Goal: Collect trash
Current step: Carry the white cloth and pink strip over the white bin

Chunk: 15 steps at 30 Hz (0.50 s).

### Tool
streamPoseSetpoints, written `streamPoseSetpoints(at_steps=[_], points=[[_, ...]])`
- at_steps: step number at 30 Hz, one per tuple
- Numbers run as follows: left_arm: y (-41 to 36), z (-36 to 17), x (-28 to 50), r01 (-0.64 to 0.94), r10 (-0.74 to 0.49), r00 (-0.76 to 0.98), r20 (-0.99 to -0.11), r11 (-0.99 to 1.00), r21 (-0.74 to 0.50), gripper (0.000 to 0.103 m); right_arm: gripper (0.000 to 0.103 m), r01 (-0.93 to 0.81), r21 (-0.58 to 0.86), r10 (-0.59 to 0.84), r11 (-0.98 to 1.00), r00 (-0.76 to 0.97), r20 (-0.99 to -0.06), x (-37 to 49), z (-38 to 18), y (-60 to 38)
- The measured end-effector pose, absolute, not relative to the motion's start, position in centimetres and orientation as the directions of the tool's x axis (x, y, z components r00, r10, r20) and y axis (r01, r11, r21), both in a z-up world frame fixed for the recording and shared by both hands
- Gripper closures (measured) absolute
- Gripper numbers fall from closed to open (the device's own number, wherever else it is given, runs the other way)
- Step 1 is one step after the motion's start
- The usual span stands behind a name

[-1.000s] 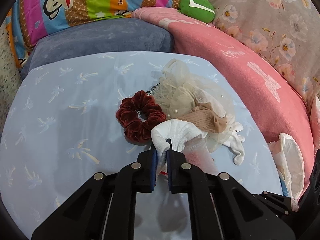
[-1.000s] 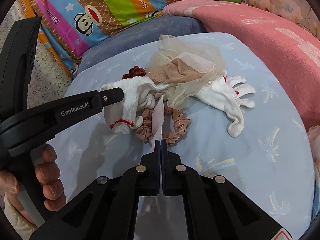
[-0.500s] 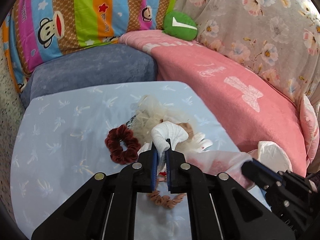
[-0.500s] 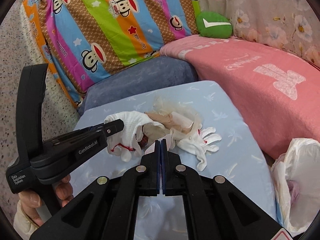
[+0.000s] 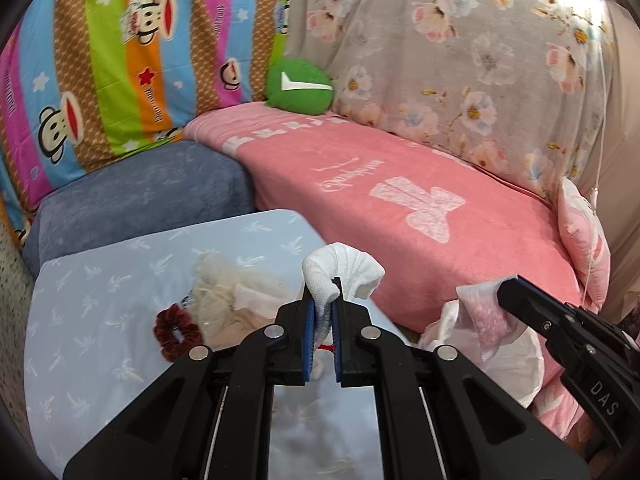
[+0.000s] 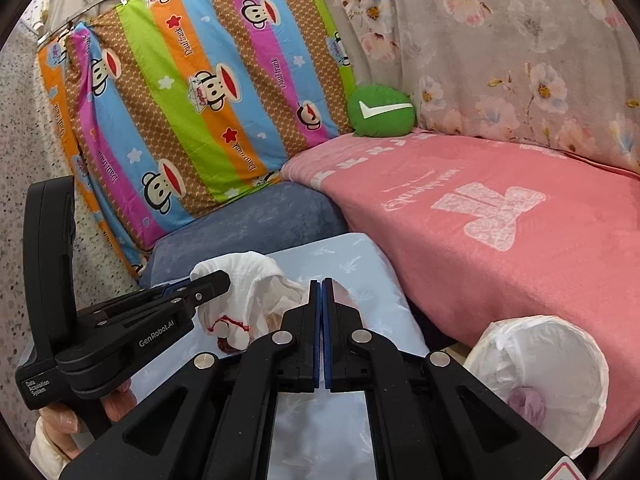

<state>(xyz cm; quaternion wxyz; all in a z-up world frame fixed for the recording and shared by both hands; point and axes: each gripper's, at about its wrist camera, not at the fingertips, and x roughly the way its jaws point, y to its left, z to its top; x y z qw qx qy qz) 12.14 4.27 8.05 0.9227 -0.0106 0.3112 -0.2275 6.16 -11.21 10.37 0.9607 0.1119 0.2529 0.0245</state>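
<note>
My left gripper (image 5: 322, 304) is shut on a white knitted cloth (image 5: 344, 272) with a red thread, held up above the light blue table (image 5: 100, 320). In the right wrist view the left gripper (image 6: 216, 280) and its white cloth (image 6: 256, 280) hang at the left. My right gripper (image 6: 322, 284) is shut on a thin clear plastic packet (image 5: 480, 320). From the left wrist view that right gripper (image 5: 502, 290) reaches in from the right, above a white-lined trash bin (image 5: 516, 364). The same bin (image 6: 536, 364) stands at the lower right of the right wrist view, beside the pink sofa.
A dark red scrunchie (image 5: 176, 330) and a heap of cream tulle (image 5: 232, 296) lie on the table. Behind are a blue cushion (image 5: 140, 196), a pink blanket (image 5: 400, 200) on the sofa and a green round cushion (image 5: 300, 86). A hand (image 6: 116, 400) grips the left tool.
Both grippers have risen and swung right, away from the pile. The white cloth and the clear packet came up off the table with them. The bin has come into view.
</note>
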Motion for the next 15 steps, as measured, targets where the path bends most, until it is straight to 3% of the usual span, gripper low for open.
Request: streamPoseSetpoints(at_steps=[15], points=[[-6.1, 8.9, 9.1, 0.58, -0.542, 0.62, -0.567, 0.804, -0.135, 0.096, 0.102, 0.169, 0.245, -0.039, 0.955, 0.887, -0.461, 1.3, 11.3, -21.5]])
